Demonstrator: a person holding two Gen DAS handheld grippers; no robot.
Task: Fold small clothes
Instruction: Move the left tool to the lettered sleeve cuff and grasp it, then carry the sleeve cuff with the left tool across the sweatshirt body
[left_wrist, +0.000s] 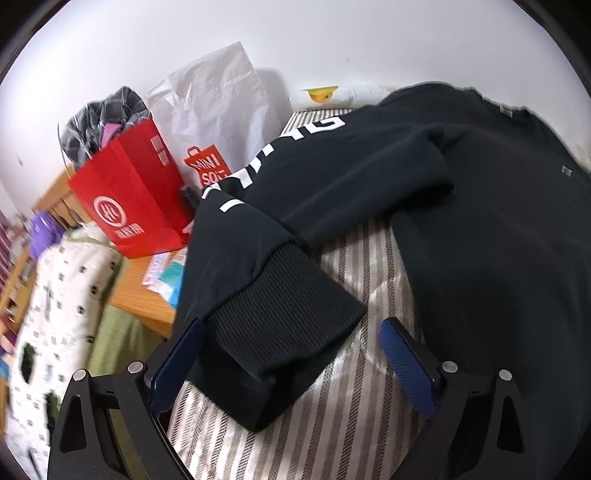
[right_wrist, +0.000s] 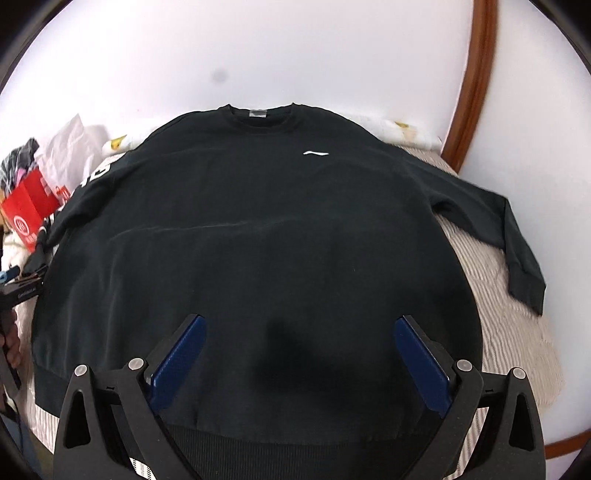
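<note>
Now the sweatshirt's (right_wrist: 258, 229) ribbed cuff (left_wrist: 280, 332) lies between the left gripper's (left_wrist: 291, 354) released fingers (left_wrist: 402, 354); right gripper (right_wrist: 299, 350) spread wide above its hem.

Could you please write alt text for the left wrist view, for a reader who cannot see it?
The open left claw straddles the ribbed cuff of a black sweatshirt spread on a striped bed cover, pads not pressing it. Behind, a red shopping bag and a white bag stand against a white wall.
</note>
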